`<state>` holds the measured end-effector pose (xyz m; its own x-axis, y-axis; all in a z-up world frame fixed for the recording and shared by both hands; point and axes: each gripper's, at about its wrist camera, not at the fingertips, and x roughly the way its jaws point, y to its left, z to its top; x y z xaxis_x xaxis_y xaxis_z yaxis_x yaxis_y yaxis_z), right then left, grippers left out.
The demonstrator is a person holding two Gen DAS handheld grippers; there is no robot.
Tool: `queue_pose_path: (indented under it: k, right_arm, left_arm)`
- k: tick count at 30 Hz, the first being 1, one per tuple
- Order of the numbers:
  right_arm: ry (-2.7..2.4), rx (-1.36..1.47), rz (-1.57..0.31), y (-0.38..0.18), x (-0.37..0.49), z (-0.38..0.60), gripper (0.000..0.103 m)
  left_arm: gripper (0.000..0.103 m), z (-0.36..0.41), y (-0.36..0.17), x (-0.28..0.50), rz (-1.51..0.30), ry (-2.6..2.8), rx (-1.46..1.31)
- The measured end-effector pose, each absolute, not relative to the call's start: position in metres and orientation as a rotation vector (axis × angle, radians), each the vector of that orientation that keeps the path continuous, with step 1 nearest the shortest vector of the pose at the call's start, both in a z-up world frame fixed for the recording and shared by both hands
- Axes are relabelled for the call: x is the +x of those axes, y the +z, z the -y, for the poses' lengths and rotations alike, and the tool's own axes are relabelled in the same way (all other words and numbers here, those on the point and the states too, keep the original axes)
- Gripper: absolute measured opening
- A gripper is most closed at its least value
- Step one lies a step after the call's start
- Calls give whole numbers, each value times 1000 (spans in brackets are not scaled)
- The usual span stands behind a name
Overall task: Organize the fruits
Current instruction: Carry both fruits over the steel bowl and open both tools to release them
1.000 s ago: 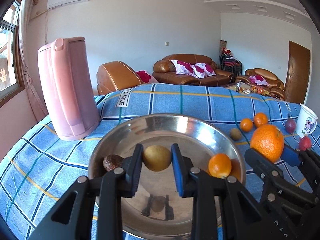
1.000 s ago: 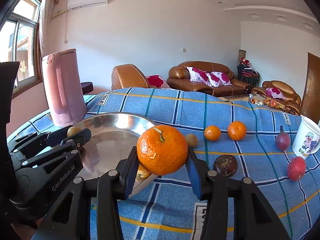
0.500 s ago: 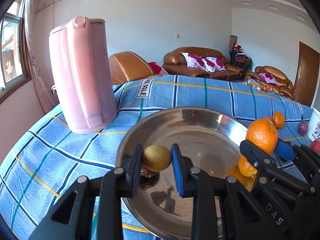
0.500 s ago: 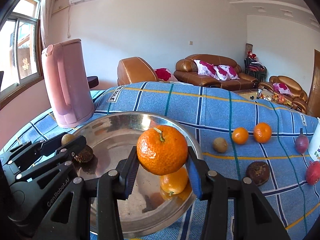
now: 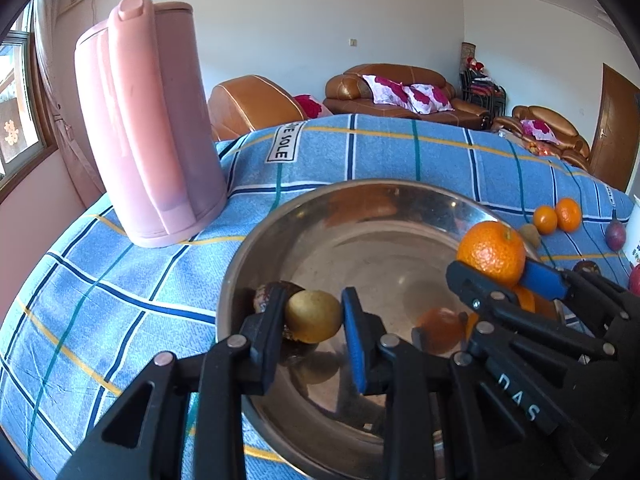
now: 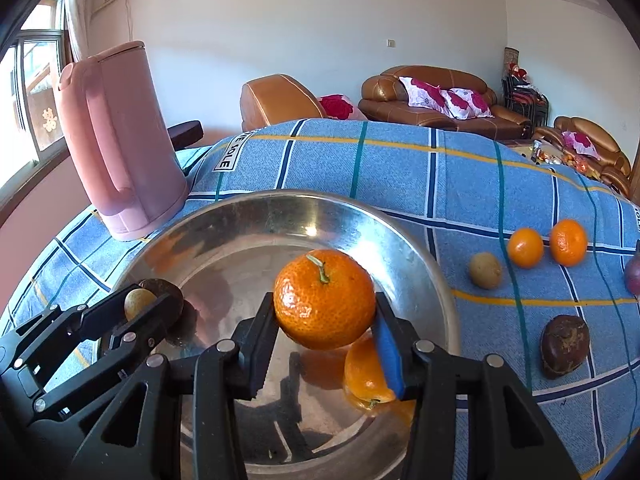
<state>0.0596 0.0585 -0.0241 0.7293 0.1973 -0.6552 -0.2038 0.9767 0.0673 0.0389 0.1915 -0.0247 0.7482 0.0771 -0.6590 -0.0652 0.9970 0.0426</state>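
A steel bowl sits on the blue checked cloth. My left gripper is shut on a small yellow-green fruit above the bowl's left side, next to a dark brown fruit in the bowl. My right gripper is shut on a big orange above the bowl's right part; it also shows in the left wrist view. A smaller orange lies in the bowl below it.
A pink kettle stands left of the bowl. Right of the bowl on the cloth lie a yellow-green fruit, two small oranges, a dark brown fruit and a purple fruit.
Both grippers have moved left and forward over the bowl with their fruits still held. The kettle looms nearer in the left wrist view.
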Motion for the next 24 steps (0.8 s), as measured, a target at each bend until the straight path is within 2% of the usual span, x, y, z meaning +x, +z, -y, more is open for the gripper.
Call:
queue_pose_path:
  k: [24]
  right_arm:
    - [425, 121, -747, -29, 70, -57, 49]
  left_arm:
    - [30, -206, -25, 36, -731, 116, -41]
